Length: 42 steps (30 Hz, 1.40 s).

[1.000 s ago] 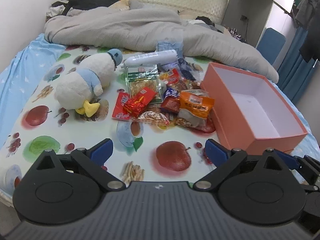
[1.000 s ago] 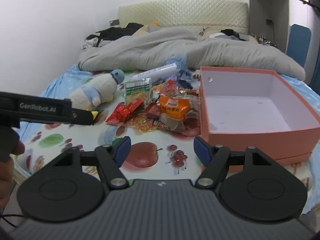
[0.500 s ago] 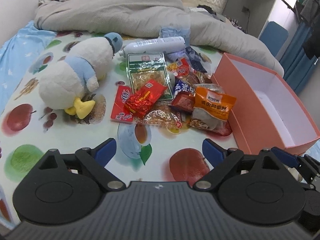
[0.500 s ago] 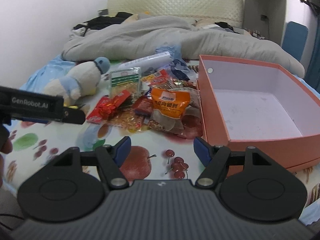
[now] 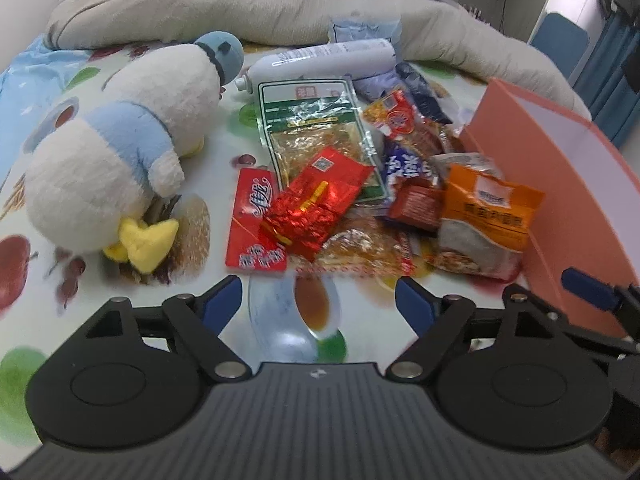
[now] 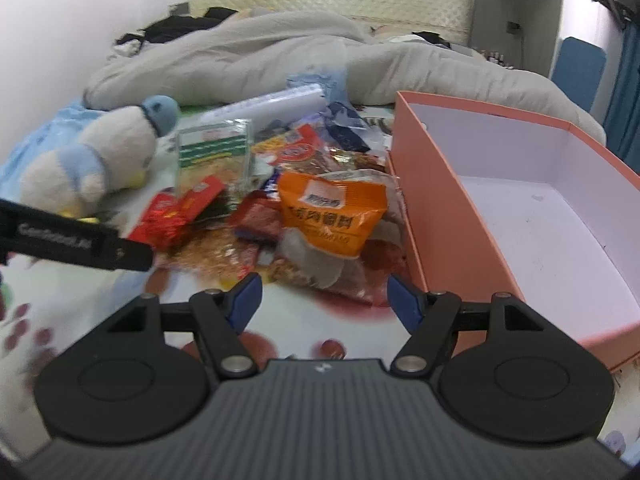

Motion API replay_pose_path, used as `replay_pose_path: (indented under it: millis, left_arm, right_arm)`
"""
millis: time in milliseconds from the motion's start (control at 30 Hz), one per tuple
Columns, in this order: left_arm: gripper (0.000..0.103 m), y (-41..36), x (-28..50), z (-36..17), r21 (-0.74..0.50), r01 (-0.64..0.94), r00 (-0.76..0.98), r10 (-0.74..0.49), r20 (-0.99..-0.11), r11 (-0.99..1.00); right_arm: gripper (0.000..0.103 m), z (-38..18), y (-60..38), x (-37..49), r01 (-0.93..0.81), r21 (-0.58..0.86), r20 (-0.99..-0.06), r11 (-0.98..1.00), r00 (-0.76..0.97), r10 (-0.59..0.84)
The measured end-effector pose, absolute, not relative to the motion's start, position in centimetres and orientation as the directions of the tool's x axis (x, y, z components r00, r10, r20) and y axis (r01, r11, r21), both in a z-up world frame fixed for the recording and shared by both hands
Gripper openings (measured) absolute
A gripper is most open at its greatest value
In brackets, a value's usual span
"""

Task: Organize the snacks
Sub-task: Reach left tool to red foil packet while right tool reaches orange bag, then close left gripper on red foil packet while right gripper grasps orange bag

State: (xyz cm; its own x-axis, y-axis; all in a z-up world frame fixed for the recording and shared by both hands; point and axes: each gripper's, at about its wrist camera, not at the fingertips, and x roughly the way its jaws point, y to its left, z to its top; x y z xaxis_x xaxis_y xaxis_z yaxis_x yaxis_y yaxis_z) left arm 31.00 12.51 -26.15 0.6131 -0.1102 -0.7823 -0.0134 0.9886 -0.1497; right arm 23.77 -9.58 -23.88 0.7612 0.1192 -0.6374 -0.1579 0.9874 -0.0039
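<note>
On the bed sheet (image 5: 80,320), snack pile (image 5: 360,184) sits just beside the empty pink box (image 6: 520,208). Left gripper (image 5: 318,300) has just been narrowing, nothing between jaws; right gripper (image 6: 324,296) open, empty. Risk: overlapping slick packets, so pinching the orange bag (image 6: 332,212) may drag neighbours.

Bed sheet (image 5: 48,184): white, printed with red apples and green fruit. Cardboard box (image 6: 436,200): salmon-pink outside, white inside. Snack packets: orange pouch (image 6: 332,216), shiny red foil pack (image 5: 316,204), green-bordered clear bag (image 5: 312,120). Plush toy (image 5: 116,152): white, pale blue, yellow feet.
</note>
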Motion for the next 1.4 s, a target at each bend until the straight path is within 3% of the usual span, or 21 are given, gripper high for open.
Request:
replay_pose_path:
  millis: [167,700,967,1133,1400]
  left_arm:
    - [0.085,12.7,33.6,-27.0,-0.077,0.062,0.612,-0.098,-0.785,0.995]
    - [0.079,13.8,38.8,-29.9,-0.062,0.132,0.626,-0.132,-0.768,0.989]
    - [0.066,13.3,38.9,-31.1,-0.108,0.159,0.609,-0.183,-0.772,0.981]
    - [0.063,13.4,38.6,-30.9,-0.135,0.122,0.62,-0.182,-0.763,0.983]
    - [0.062,13.8,36.9,-29.2,-0.186,0.047,0.641,-0.172,-0.748,0.981]
  right_arm:
    - [0.081,-25.0,-8.7,25.7,-0.174,-0.022,-0.655,0.985,0.747,0.117]
    - [0.081,-28.1,-6.3,29.7,-0.129,-0.114,-0.637,0.985,0.771,0.027]
    - [0.08,-28.9,-5.8,30.6,-0.134,-0.153,-0.634,0.979,0.773,0.007]
    - [0.067,-28.6,-5.5,31.0,-0.133,-0.175,-0.643,0.976,0.766,-0.011]
    - [0.056,-26.9,-5.8,29.8,-0.166,-0.137,-0.64,0.977,0.767,0.04]
